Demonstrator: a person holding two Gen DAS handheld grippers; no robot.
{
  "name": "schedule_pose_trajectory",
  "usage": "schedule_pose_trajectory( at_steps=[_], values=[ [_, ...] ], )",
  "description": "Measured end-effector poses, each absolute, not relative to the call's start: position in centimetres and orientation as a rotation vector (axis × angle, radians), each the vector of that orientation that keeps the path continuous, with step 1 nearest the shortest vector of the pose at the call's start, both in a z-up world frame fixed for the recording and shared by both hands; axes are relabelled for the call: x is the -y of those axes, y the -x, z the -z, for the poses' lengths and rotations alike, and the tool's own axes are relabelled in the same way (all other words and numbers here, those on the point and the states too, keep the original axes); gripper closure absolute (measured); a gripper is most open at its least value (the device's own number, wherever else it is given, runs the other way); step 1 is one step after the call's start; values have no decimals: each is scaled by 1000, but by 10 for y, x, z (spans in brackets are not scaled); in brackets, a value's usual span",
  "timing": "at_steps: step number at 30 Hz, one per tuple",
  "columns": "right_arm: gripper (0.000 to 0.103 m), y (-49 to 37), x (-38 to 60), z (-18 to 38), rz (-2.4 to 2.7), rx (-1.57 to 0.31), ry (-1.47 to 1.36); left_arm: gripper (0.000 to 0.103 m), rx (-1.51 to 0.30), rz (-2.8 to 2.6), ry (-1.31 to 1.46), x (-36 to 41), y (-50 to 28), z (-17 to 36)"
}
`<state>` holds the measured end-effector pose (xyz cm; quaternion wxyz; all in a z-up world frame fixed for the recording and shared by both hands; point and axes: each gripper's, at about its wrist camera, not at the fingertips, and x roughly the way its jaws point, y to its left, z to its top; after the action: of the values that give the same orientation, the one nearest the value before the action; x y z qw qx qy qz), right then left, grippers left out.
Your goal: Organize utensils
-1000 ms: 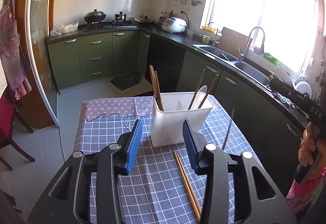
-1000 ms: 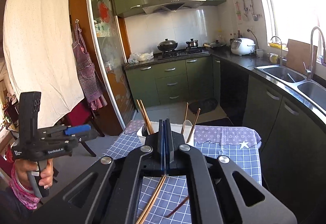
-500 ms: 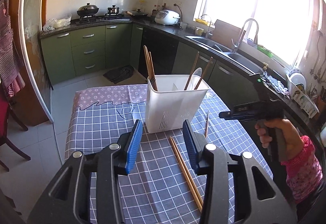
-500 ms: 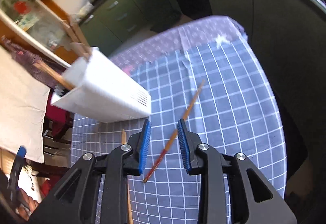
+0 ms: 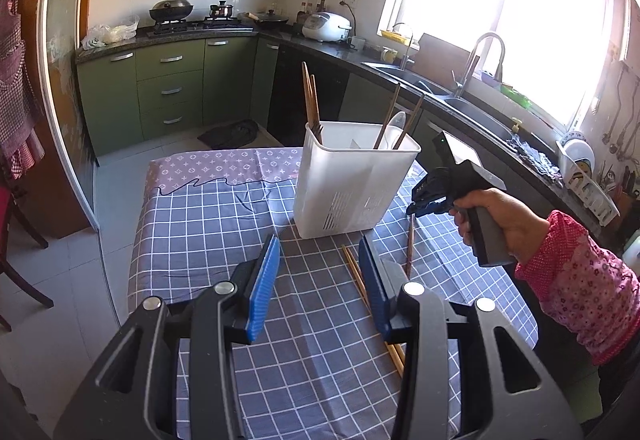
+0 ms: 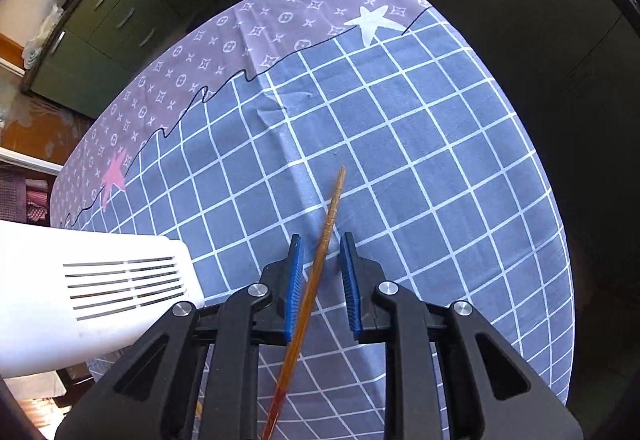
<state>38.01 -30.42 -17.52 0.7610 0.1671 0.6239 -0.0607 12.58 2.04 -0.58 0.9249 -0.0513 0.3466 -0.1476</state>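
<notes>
In the right wrist view, the right gripper (image 6: 320,280) points down at the table with its blue pads spread apart, and a single chopstick (image 6: 326,230) lies on the checked tablecloth (image 6: 420,143) in the gap between them, nearer the left pad; neither pad visibly presses it. Only this view shows that gap. The white utensil holder (image 6: 92,280) fills the lower left of it, close beside the gripper.

The left wrist view shows the left gripper (image 5: 318,280) held above the near part of the table, wide open and holding nothing. Just past its right finger, a pair of chopsticks (image 5: 356,272) lies on the cloth, partly hidden by that finger. Farther on, the right gripper (image 5: 418,199) is seen from the side, tipped down over the single chopstick (image 5: 410,244), beside the utensil holder (image 5: 352,183). The holder stands upright with several chopsticks and a white spoon (image 5: 394,123) in it. Behind are green cabinets (image 5: 172,87) and a sink (image 5: 420,79).
</notes>
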Motion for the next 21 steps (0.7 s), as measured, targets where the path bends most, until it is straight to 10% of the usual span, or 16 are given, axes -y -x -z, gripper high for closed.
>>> schedule_pose_trajectory(
  at_steps=[21],
  values=[
    [97,-208,329,60,-269,-913,-375,63,-749,322,107,-1,-115,11]
  ],
)
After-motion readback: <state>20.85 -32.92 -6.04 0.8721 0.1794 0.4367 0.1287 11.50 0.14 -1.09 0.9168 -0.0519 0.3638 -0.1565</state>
